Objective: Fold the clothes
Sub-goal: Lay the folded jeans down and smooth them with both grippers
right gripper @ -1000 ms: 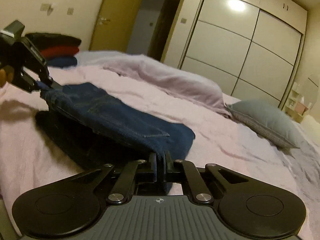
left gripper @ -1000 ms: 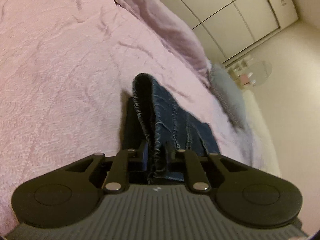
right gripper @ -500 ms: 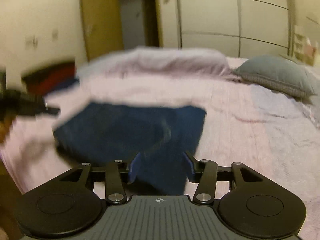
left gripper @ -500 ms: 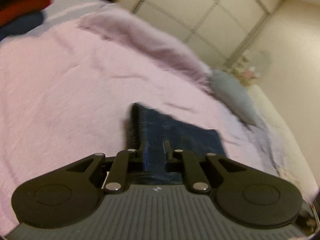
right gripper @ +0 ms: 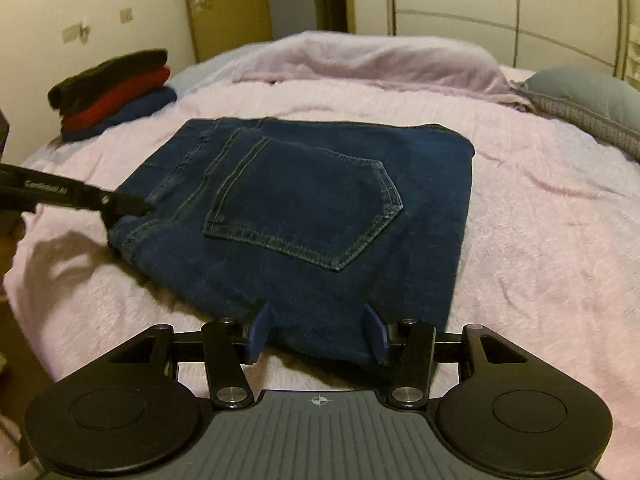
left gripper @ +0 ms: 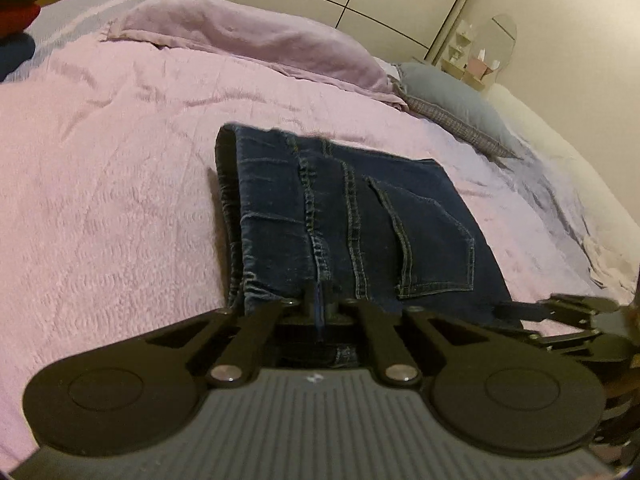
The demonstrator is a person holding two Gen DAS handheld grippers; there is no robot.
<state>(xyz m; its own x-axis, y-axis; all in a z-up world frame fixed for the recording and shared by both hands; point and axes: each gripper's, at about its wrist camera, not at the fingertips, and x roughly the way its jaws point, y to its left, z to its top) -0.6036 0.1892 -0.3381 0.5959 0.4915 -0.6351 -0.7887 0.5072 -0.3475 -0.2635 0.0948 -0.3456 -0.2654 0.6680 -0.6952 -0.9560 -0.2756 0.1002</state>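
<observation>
Folded jeans on bed, right claw open at near edge

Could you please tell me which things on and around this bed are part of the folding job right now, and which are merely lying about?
Part of the job:
- folded jeans
- left gripper, shut at the jeans' edge
- right gripper, open
- stack of folded clothes

Lying about:
- rumpled lilac blanket
- grey-blue pillow
- pink bedspread
</observation>
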